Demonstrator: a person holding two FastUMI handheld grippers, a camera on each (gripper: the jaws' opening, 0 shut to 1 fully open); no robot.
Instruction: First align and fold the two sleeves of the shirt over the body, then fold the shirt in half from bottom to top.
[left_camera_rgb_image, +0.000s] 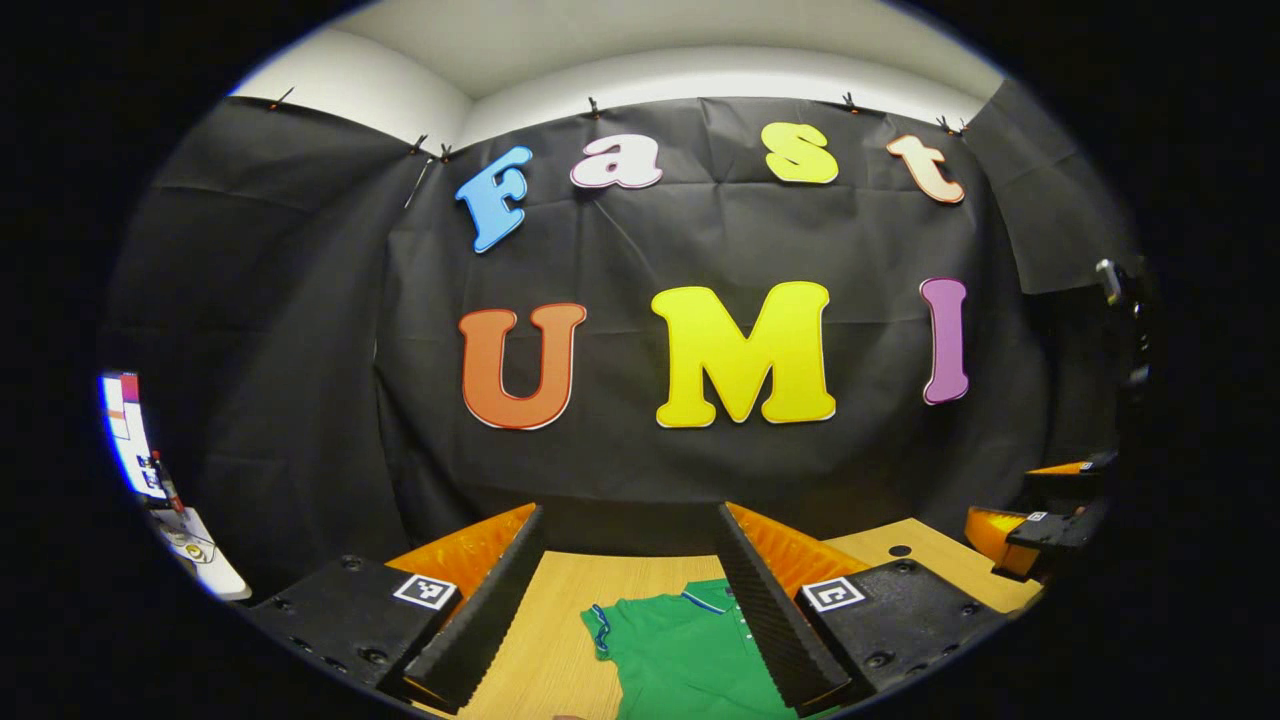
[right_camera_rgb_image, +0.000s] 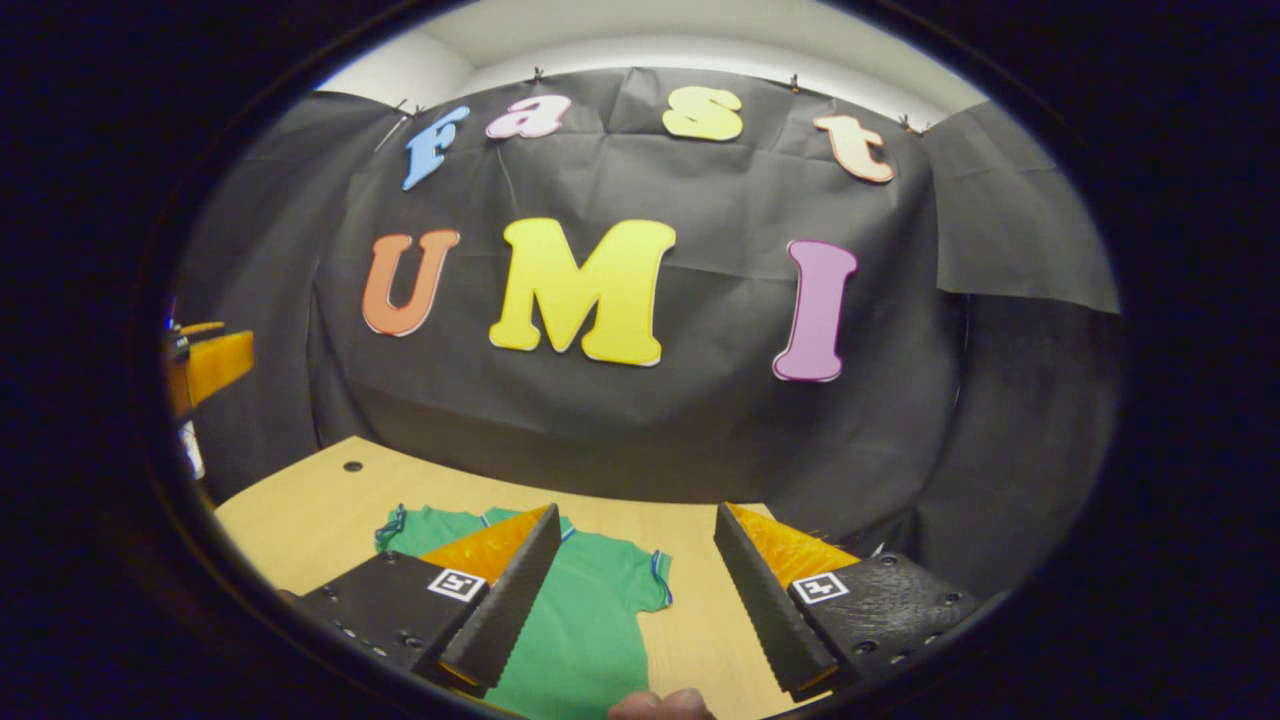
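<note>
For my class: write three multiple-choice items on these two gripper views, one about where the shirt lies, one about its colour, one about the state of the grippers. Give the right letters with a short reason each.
1. Where does the shirt lie?
A. On the wooden table
B. Hung on the cloth wall
C. On the floor

2. What colour is the shirt?
A. Red
B. Green with blue trim
C. White

3. How do the left hand-held gripper and right hand-held gripper stand?
A. Both clamped on a sleeve
B. One shut, one open
C. Both open, holding nothing

Answers:
1 A: it lies flat on the tabletop.
2 B: green cloth, with blue edging on the sleeves.
3 C: a wide gap shows between each pair of fingers.
</note>
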